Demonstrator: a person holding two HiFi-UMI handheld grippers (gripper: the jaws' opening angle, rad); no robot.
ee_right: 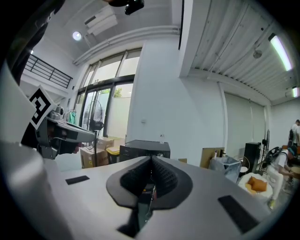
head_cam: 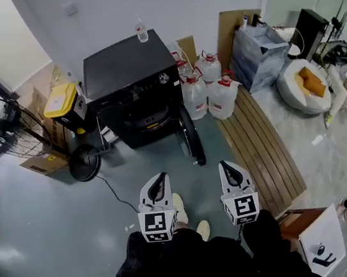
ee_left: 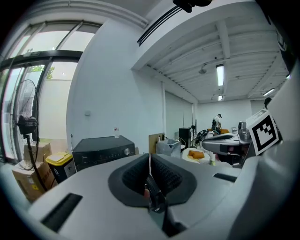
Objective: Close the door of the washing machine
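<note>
The black washing machine (head_cam: 128, 70) stands against the far wall, its round door (head_cam: 190, 136) swung open toward me on its right side, leaving the drum opening (head_cam: 144, 118) exposed. Both grippers hang well short of it, above my legs. My left gripper (head_cam: 159, 179) has its jaws closed together with nothing between them, and my right gripper (head_cam: 229, 167) is the same. In the left gripper view the machine (ee_left: 101, 151) appears beyond the shut left gripper (ee_left: 150, 158). The right gripper view shows the machine (ee_right: 144, 150) past the shut right gripper (ee_right: 151, 161).
A standing fan (head_cam: 3, 124) and a yellow-lidded bin (head_cam: 65, 104) are left of the machine, with cardboard boxes (head_cam: 42, 162) behind. Several water jugs (head_cam: 208, 90) and a slatted wooden platform (head_cam: 262, 147) lie to its right. A small bottle (head_cam: 141, 31) stands on the machine's top.
</note>
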